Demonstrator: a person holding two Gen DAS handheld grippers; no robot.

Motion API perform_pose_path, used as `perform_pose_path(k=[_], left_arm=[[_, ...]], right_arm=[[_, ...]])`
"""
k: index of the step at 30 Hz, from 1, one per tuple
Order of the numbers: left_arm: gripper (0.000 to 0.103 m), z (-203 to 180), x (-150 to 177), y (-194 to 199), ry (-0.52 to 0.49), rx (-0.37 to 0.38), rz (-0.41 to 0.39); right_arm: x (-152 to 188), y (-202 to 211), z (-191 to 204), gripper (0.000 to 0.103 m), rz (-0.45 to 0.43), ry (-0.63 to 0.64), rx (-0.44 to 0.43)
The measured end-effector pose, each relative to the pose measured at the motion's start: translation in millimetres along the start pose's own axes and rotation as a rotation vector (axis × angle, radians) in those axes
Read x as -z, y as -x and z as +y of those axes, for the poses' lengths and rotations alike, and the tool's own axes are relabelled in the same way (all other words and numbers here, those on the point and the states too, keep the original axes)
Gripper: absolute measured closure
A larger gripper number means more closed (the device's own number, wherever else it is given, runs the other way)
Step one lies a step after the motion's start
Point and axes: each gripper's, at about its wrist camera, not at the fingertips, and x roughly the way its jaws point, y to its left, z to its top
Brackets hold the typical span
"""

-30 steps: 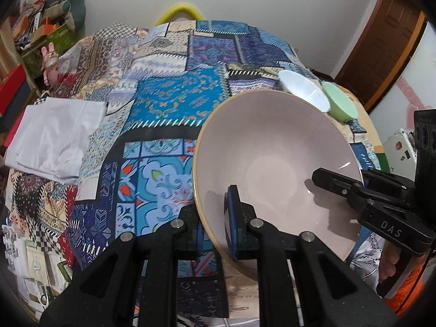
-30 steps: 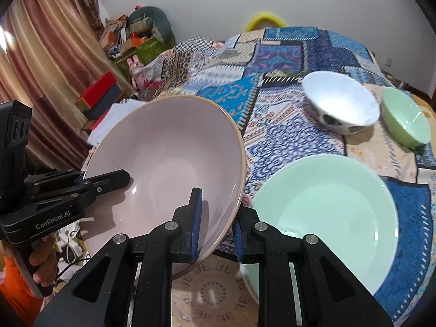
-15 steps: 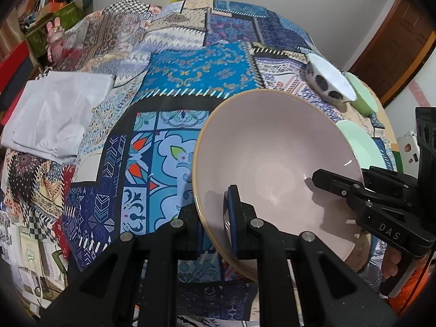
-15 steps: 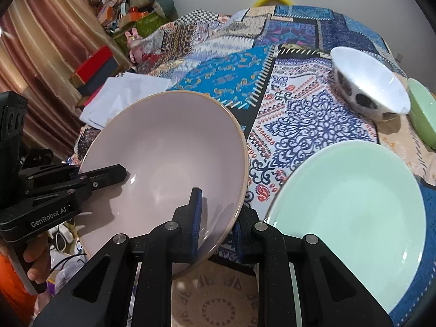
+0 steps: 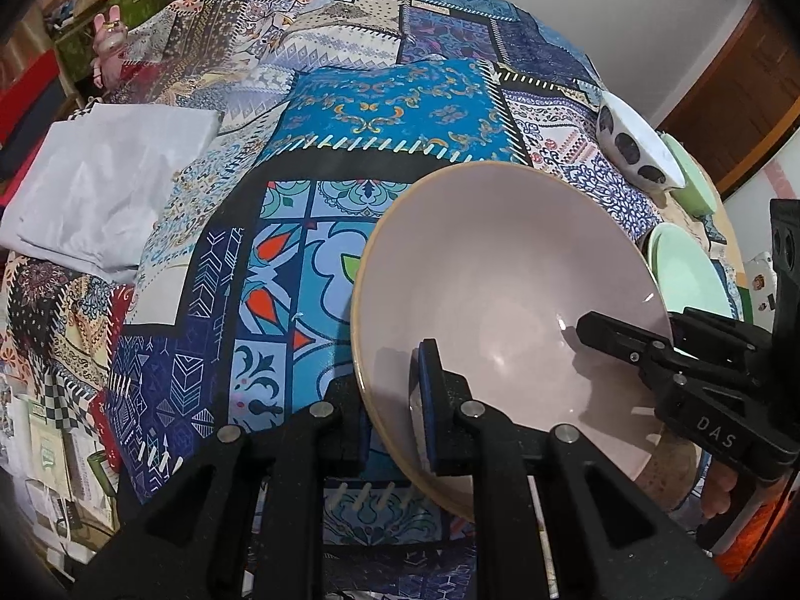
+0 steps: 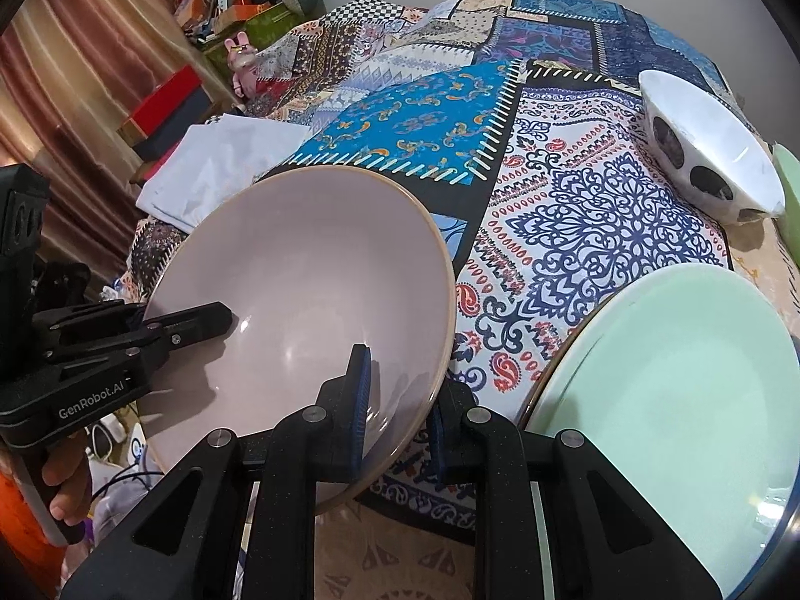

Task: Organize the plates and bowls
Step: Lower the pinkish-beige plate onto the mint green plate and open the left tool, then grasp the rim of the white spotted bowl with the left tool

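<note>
Over the desk: a pink bowl (image 5: 505, 290) is held above the patchwork cloth (image 5: 400, 100), clamped by both grippers.
Bowl tilt: round, so no long axis; its hollow faces up and toward both cameras, rim raised at the far side.
Left gripper (image 5: 392, 420): fingers closed on the bowl's rim at 6 o'clock in its own view, one pad inside, one outside.
Right gripper (image 6: 397, 415): fingers closed on the opposite rim the same way.
Left view only: white folded cloth (image 5: 100, 190) shown whole at 9 o'clock.
Right view only: pale green plate (image 6: 675, 400) shown nearly whole at 4 o'clock, just beside the bowl; white spotted bowl (image 6: 710, 145) at 2 o'clock; small green bowl (image 6: 790, 195) beyond it.
</note>
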Motion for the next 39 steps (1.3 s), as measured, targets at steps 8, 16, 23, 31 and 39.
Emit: perform_pose_path(k=[8,16,23,31,39], left_arm=[[0.085,-6.8,4.2,11.3,-0.029,-0.062,-0.042],[0.056,-15.5,0.9,45.8,-0.022,-0.092,-0.122],[0.033,-48.8,-3.6,78.8,-0.077,-0.095,-0.206],[0.013,-95.3,-22.2,98.0,-0.130,-0.068,-0.283],[0.010,-142.5,-63.3,88.1,-0.168,-0.024,-0.308]], right_arm=[[0.6,17.3,-0.8,0.081,-0.036,0.028,0.031],[3.6,55.0,-8.5,0.063,-0.117,0.006,0.026],[5.5,92.4,-26.6,0.049,-0.195,-0.033,0.032],[6.6,130.7,-59.6,0.032,-0.302,-0.054,0.104],[-5.8,153.7,-108.6,0.028,-0.368,-0.100,0.198]])
